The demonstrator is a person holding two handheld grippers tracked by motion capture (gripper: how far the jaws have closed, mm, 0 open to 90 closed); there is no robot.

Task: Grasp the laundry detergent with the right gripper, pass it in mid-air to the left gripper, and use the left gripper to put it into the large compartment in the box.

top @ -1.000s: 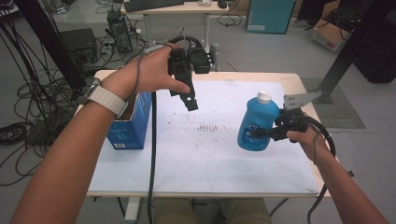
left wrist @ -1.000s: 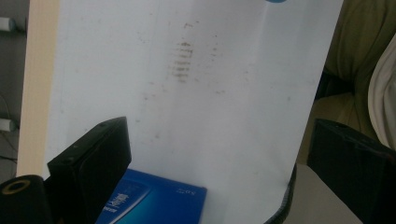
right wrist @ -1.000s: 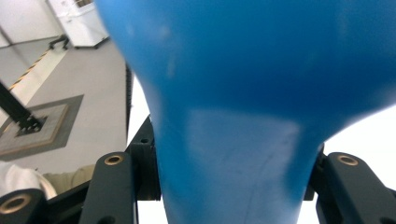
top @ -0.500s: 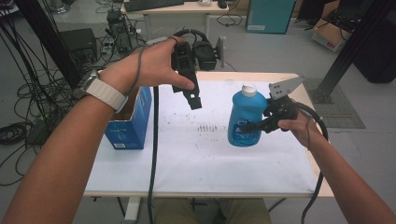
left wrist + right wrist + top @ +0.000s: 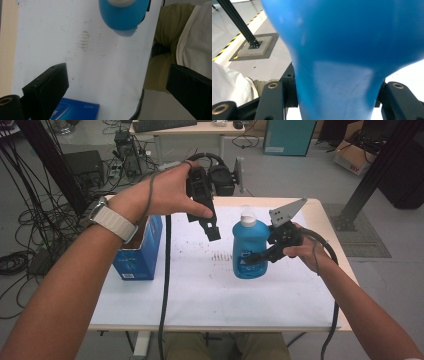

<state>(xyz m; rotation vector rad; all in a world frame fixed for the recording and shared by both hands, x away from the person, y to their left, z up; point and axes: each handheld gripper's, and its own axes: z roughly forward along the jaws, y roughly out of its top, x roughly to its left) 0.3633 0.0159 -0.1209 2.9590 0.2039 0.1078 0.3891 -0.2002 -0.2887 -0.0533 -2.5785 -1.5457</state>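
The blue bottle [image 5: 249, 249] with its white cap sits right of centre in the high view, upright and clamped low on its body by the right gripper [image 5: 260, 257], which reaches in from the right edge of the frame. In the right gripper view the bottle's blue wall [image 5: 342, 62] takes up most of the frame, pinched between the two black jaws at the bottom corners, so that grip looks firm. Whether the bottle's base touches the white table [image 5: 200, 290] or hangs just above it cannot be told.

The pick-up therefore looks done, as far as I can judge; what is left is carrying the bottle to wherever it belongs and letting it go, perhaps with help from the other hand.

The left gripper [image 5: 212, 231] hangs in the upper middle of the high view, up and to the left of the bottle and apart from it. Its jaws have just been opening and stand wide with nothing between them. In the left gripper view the bottle [image 5: 122, 15] shows at the top edge, well beyond the jaws. A blue box [image 5: 139, 251] stands at the left of the table.
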